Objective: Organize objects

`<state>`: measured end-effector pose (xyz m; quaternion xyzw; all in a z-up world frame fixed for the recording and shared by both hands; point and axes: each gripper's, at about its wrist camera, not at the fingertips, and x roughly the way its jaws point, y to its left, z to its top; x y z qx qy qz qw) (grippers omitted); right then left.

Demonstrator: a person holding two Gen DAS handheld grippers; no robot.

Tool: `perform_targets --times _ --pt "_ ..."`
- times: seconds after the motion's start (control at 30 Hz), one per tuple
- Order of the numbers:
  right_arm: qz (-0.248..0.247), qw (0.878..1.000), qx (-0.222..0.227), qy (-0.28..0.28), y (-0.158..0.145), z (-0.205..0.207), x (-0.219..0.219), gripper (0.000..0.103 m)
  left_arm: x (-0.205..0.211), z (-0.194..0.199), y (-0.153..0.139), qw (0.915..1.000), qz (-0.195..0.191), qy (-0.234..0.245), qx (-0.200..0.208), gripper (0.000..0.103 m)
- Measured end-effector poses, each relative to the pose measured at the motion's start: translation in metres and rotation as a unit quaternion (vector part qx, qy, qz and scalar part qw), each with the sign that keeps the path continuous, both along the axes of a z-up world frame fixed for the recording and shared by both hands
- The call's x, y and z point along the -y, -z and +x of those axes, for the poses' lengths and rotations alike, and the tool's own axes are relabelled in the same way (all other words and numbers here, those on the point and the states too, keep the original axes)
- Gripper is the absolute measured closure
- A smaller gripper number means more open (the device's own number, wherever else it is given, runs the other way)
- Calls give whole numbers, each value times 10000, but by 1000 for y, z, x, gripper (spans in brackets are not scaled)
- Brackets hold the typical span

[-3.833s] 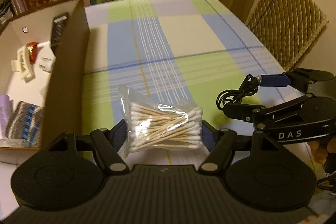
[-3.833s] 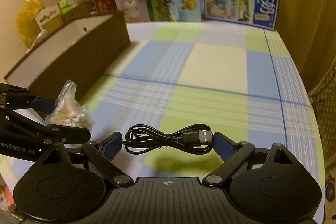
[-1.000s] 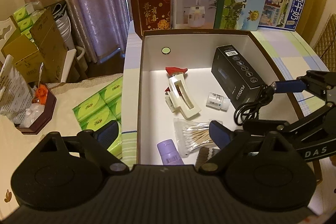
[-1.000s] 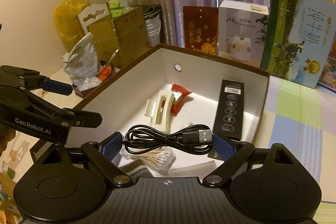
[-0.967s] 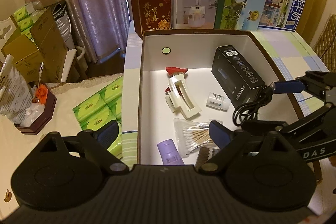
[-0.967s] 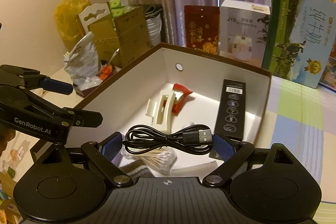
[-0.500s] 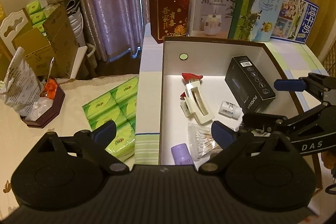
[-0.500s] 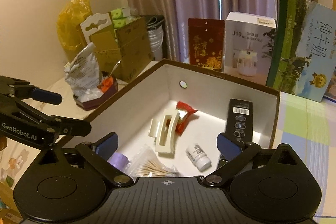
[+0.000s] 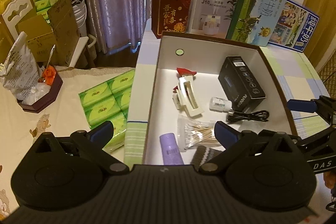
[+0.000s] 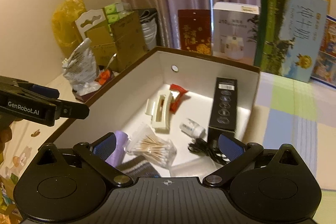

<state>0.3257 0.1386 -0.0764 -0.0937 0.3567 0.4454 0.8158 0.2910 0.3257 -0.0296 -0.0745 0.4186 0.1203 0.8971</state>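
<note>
Both tools hang over the open white box [image 9: 159, 60] and tilt down toward its floor. The left hand-held gripper [image 9: 162, 132] has just been opening; its blue pads are spread wide and nothing is between them. Its left pad sits outside the box, over the green tissue packs [image 9: 105, 98], and its right pad is over the box floor. The right hand-held gripper [image 10: 167, 145] has also just been opening, and it too is spread wide and pinches nothing.

The bag of cotton swabs [image 9: 195, 132] lies on the box floor, near the front edge of the box. The black cable [image 9: 248, 115] lies on the box floor too, just beside the black carton [image 9: 241, 82]. A small white bottle [image 9: 219, 103] lies against that carton. A cream hair clip [image 9: 188, 96] lies in the middle of the box, and a purple tube [image 9: 170, 149] lies at the front edge. The box sits on the desk [image 10: 294, 119] with a checked cloth.
</note>
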Motion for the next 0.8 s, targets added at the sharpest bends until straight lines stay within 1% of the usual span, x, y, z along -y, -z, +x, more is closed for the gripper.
perform_targets --times 0.27,0.43,0.53,0.67,0.8 --pt "-140 9991 -49 400 -11 -11 24 2 21 -8 -5 9998 -69 151 121 1" --pt "-198 9980 -177 574 -14 -18 41 2 36 -15 -6 9995 -114 247 131 1" --pt "-223 9974 -215 645 -16 -24 50 2 47 -19 -7 9995 -43 300 111 1" --pt "-224 9965 -253 763 -19 -31 62 2 64 -28 -10 9990 214 374 130 1" --pt "-235 9962 -375 756 -22 -38 73 2 76 -40 -15 9987 207 428 188 1"
